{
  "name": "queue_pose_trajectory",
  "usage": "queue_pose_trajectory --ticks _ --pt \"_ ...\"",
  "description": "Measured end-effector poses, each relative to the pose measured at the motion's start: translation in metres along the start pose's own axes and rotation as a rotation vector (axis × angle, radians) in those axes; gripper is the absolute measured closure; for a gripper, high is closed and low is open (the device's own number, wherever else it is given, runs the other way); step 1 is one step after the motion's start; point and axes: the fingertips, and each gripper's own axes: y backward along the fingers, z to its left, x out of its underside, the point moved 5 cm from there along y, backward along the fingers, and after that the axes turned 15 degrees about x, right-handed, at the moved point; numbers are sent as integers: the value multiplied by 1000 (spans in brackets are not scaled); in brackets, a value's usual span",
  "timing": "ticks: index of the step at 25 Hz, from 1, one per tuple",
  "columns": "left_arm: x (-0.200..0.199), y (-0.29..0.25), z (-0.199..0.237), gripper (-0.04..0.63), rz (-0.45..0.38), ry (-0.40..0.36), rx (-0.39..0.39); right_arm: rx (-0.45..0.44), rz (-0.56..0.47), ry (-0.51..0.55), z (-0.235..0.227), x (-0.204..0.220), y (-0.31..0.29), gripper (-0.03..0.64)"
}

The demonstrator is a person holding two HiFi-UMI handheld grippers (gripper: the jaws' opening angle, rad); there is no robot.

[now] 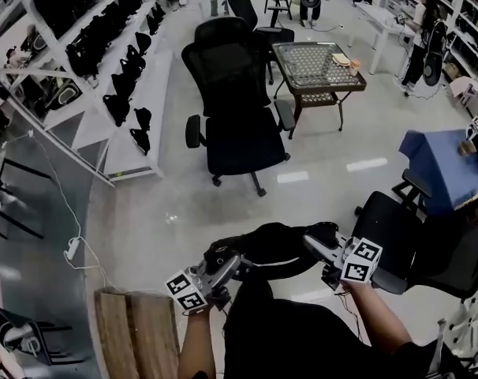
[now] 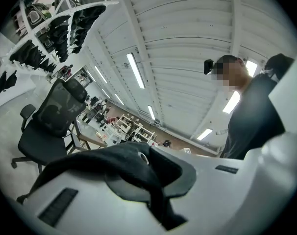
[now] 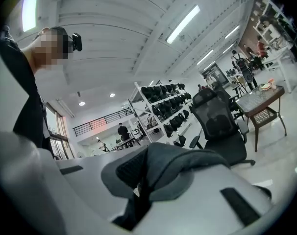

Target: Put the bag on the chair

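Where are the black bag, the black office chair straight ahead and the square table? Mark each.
black fabric bag [image 1: 277, 247]: head view, middle of its body.
black mesh office chair [image 1: 243, 144]: head view, seat cushion.
square dark-framed table [image 1: 311, 61]: head view, patterned tabletop.

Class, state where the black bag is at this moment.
Head view, bottom centre: the bag is held up by the left gripper on its left end and the right gripper on its right, short of the black office chair ahead.

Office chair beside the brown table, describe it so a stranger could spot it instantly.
From the long white shelving of black bags on the left, look right to the black chairs lined up mid-floor. It is the front office chair, beside the square table, the only one showing its whole seat.
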Motion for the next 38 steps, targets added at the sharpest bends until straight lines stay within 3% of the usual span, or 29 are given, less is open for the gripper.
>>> queue_pose_trajectory --ticks 7,13,24,30,38 --pt "-42 1 78 572 -11 73 21 61 12 -54 -36 -28 -72 597" --pt "-88 2 136 574 31 71 54 89 -25 -144 -59 -57 -126 597" --pt "-147 6 207 572 42 56 108 137 -49 -67 -76 -95 -194 597" --pt "-160 6 232 572 36 49 113 152 -39 -54 -84 -104 -215 597" --pt "-168 -2 267 572 49 68 54 119 -7 -83 -120 -109 -253 598"
